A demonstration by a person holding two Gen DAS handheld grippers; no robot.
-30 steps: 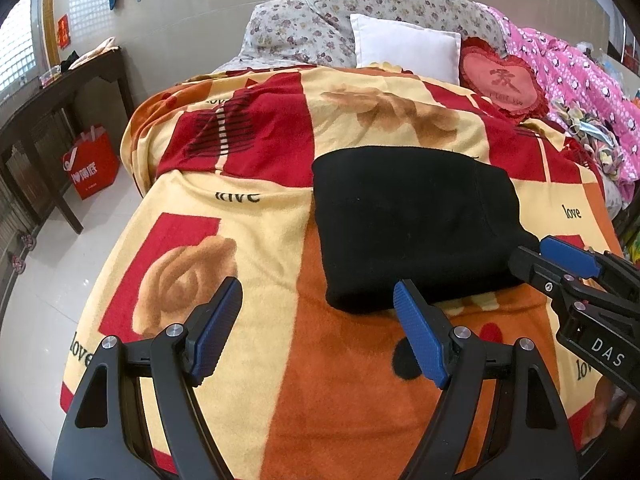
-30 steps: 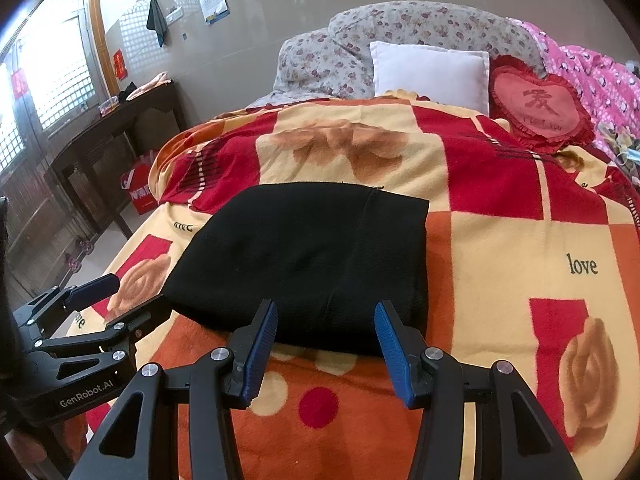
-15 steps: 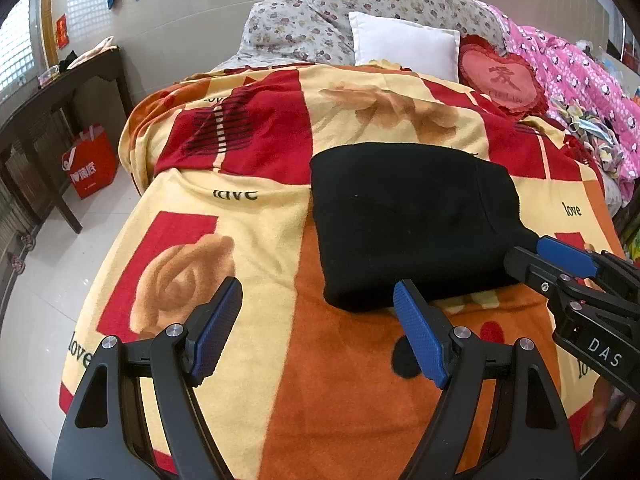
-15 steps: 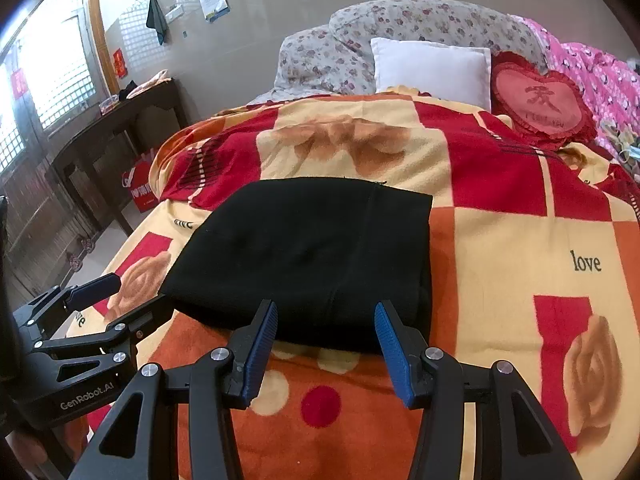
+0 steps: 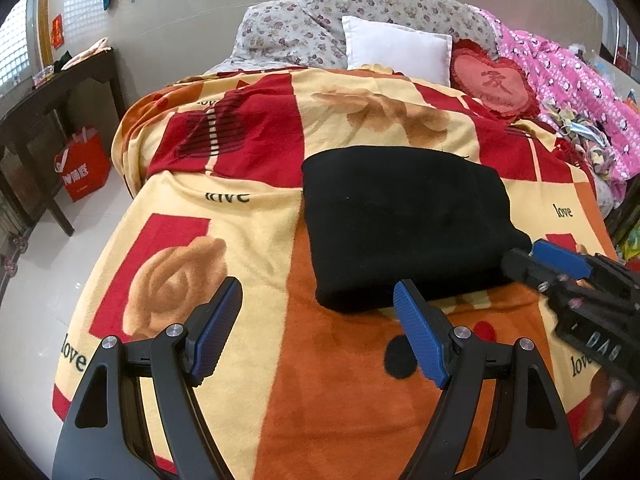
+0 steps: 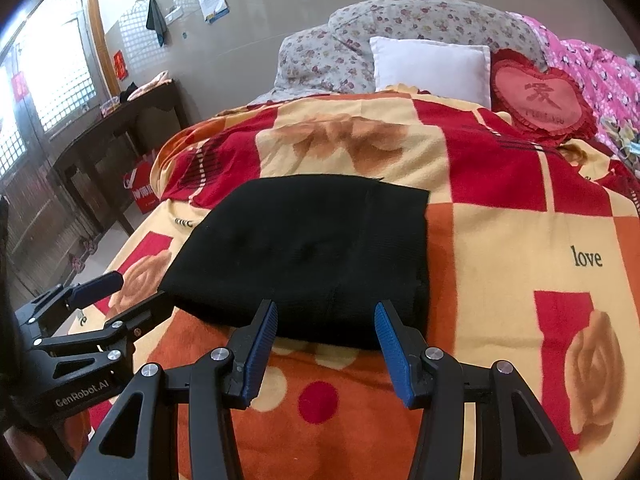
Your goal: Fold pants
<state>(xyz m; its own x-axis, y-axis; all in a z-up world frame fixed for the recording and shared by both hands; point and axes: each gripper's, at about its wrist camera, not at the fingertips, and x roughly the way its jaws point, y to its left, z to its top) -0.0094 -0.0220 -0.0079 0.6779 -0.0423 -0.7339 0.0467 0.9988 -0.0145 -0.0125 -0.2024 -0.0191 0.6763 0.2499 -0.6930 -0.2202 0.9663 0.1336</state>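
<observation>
The black pants [image 5: 404, 224] lie folded into a compact rectangle on the patterned blanket [image 5: 248, 232]; they also show in the right wrist view [image 6: 312, 256]. My left gripper [image 5: 318, 328] is open and empty, just short of the pants' near left corner. My right gripper [image 6: 325, 340] is open and empty, its fingertips at the pants' near edge. The right gripper shows in the left wrist view [image 5: 560, 264] at the pants' near right corner. The left gripper shows in the right wrist view [image 6: 100, 292] beside the pants' left corner.
A white pillow [image 5: 396, 50], floral pillows [image 5: 288, 32], a red heart cushion [image 5: 498, 80] and a pink quilt [image 5: 572, 92] lie at the bed's head and right side. A dark wooden table [image 5: 36, 104] and a red bag [image 5: 82, 168] stand on the floor at left.
Both grippers have drawn back and risen very slightly from the pants. The pants have not moved and both grippers stay open.
</observation>
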